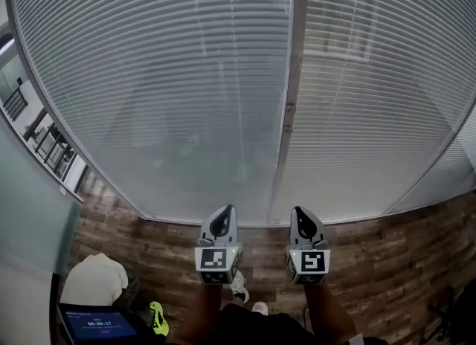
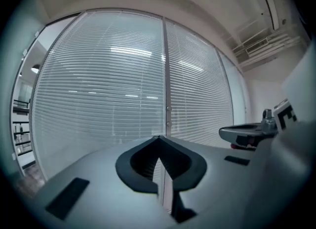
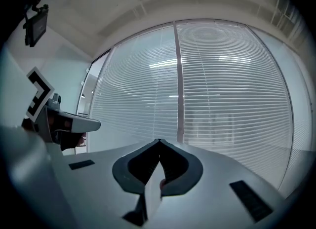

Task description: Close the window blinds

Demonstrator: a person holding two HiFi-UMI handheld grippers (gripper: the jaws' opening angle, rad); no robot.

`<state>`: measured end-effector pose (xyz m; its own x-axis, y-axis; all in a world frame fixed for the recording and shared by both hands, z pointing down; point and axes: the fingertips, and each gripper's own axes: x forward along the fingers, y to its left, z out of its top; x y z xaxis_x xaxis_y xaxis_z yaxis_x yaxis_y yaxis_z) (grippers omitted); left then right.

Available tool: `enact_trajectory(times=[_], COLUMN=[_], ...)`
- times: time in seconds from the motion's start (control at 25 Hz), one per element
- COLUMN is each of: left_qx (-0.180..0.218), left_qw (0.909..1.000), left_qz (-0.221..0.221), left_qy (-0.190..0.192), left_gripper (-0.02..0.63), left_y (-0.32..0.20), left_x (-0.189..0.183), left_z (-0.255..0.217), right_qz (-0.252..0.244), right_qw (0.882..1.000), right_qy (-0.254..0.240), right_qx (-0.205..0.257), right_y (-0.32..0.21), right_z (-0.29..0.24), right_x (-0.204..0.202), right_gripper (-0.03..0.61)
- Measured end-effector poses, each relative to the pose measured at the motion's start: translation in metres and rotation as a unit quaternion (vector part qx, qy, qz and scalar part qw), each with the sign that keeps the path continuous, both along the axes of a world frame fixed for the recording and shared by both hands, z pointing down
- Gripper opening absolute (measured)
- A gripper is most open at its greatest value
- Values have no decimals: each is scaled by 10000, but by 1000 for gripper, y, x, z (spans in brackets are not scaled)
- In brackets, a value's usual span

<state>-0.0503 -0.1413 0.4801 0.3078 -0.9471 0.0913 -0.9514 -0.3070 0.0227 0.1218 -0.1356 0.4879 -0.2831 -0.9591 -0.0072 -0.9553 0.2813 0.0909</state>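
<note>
Window blinds: two horizontal-slat blinds, left blind (image 1: 171,76) and right blind (image 1: 372,91), one on each side of the mullion (image 1: 290,113). Both hang fully lowered to the sill line and cover their panes.
Slats: lying close together; only dim shapes show through the left blind beside the mullion.
Left gripper (image 1: 227,210): held level, just left of the foot of the mullion, pointing at the blinds and clear of them. Jaws closed – tips meet in the left gripper view, nothing between them.
Right gripper (image 1: 297,211): held level, just right of the foot of the mullion, pointing at the blinds and clear of them. Jaws closed – tips together in the right gripper view, no object gripped.
Spacing: the two grippers sit side by side, near each other, not touching.
Floor (image 1: 387,262): wood planks, running from below the mullion toward the person.
Shoes (image 1: 239,288): on the floor below the mullion, under the left gripper.
Tablet (image 1: 97,325): lit screen, well to the lower left of the mullion.
</note>
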Motion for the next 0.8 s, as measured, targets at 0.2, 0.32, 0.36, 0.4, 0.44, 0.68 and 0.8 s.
enact_trajectory(times=[0.2,0.32,0.36,0.4,0.44,0.68,0.8], left_qx=[117,260,332,427,506,487,367], left_qw=[9996,9992,9989,9984,9980,9982,9986], left_qz=[-208,-214,-212,-211,-209,-139,-123], left_qy=[-160,-203,-256,-293,-311,-328,-373], left_gripper=[-7,-7,-8,-6,-8,-7,-6], left_y=[53,81,83,84,84,91,93], left_x=[2,4,4,4,3,3,1], left_z=[-3,-15,-18,-20,-19,-11,-1], right_qz=[-20,-123,-135,-145,-155,-162,-151], right_qw=[9999,9998,9995,9993,9992,9997,9998], right_qy=[-45,136,220,285,297,52,24], right_qx=[-112,124,178,208,216,195,137], right_y=[51,80,82,82,81,80,83], right_z=[3,-3,-4,-4,-4,2,9], right_x=[9,5,3,1,-1,-10,-13], right_gripper=[5,5,4,5,4,5,5])
